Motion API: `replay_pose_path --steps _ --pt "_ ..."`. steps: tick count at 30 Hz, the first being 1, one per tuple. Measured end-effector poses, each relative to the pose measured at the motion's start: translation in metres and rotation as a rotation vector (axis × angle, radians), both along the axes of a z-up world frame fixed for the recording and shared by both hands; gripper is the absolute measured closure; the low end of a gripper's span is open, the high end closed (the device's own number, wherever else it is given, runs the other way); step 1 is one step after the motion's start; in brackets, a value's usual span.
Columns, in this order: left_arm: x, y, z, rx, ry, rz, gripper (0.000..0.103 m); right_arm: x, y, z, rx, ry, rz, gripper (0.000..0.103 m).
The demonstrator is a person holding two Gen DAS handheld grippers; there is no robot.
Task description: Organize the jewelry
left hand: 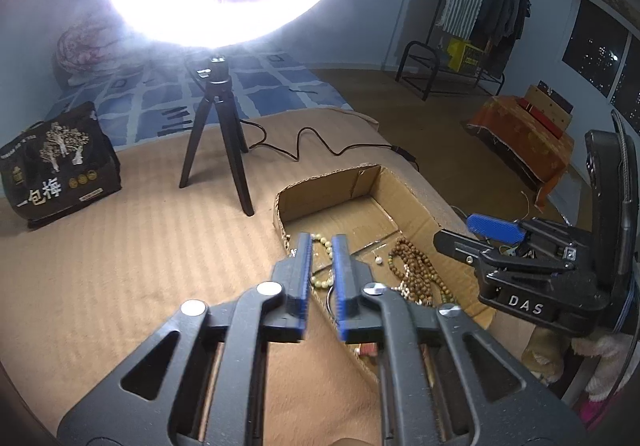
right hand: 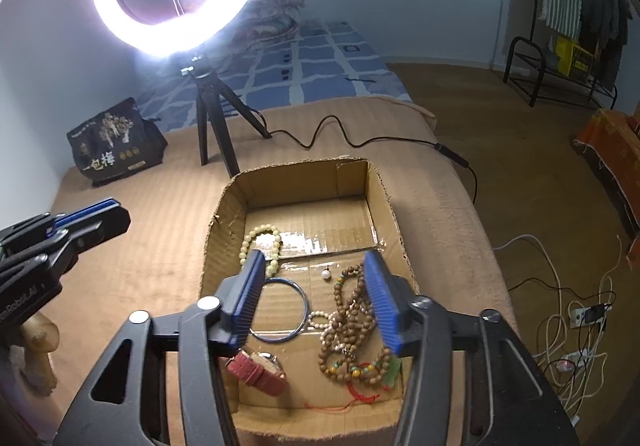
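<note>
An open cardboard box [right hand: 304, 175] lies on the tan bedspread and holds the jewelry. Inside are a pale green bead bracelet [right hand: 259, 236], a blue bangle [right hand: 305, 300], a small pearl pendant [right hand: 327, 274], a long string of brown wooden beads [right hand: 352, 310], a white pearl bracelet [right hand: 320, 316] and a red watch strap [right hand: 260, 372]. My right gripper [right hand: 313, 258] hovers over the box, open, with nothing between its fingers. My left gripper [left hand: 322, 240] hangs above the box's left rim [left hand: 280, 221] with a narrow gap between its pads, gripping nothing.
A lit ring light on a black tripod [right hand: 212, 117] stands behind the box, its cable [right hand: 360, 141] trailing right over the bed edge. A black printed bag [right hand: 116, 141] sits at back left. Cords and a power strip [right hand: 580, 316] lie on the floor to the right.
</note>
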State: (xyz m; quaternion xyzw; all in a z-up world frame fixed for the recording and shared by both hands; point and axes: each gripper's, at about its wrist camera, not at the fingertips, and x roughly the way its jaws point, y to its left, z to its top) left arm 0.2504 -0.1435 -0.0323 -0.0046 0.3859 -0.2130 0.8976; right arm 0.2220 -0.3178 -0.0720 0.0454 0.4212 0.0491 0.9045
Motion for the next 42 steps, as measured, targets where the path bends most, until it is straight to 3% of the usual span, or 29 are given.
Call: replay_pose_path --steps 1,2,6,16,19,29,33,37,42 --pt "-0.005 0.003 0.003 -0.004 -0.008 0.006 0.066 -0.003 0.0 0.002 0.003 -0.003 -0.001 0.051" --pt "-0.009 0.006 0.006 -0.012 -0.014 0.014 0.061 -0.006 -0.001 0.004 0.007 -0.006 -0.002 0.051" --pt "-0.021 0.015 0.015 -0.031 -0.013 0.032 0.06 -0.017 0.001 0.012 -0.001 -0.018 -0.005 0.051" --pt "-0.059 0.029 0.03 -0.03 -0.033 0.042 0.048 -0.046 0.015 0.027 -0.028 -0.037 0.022 0.035" --pt "-0.07 0.036 0.032 -0.057 -0.014 0.054 0.037 -0.059 0.023 0.032 -0.051 -0.047 0.033 0.034" --pt "-0.11 0.054 0.046 -0.019 -0.067 0.074 0.035 -0.09 0.043 0.043 -0.103 -0.074 0.042 0.032" --pt "-0.126 0.057 0.05 0.001 -0.099 0.082 0.023 -0.1 0.045 0.048 -0.107 -0.088 0.028 0.032" --pt "-0.14 0.057 0.051 0.04 -0.122 0.083 0.022 -0.111 0.049 0.052 -0.124 -0.115 0.018 0.023" --pt "-0.151 0.059 0.047 0.062 -0.12 0.079 0.022 -0.124 0.054 0.053 -0.149 -0.137 0.017 0.023"
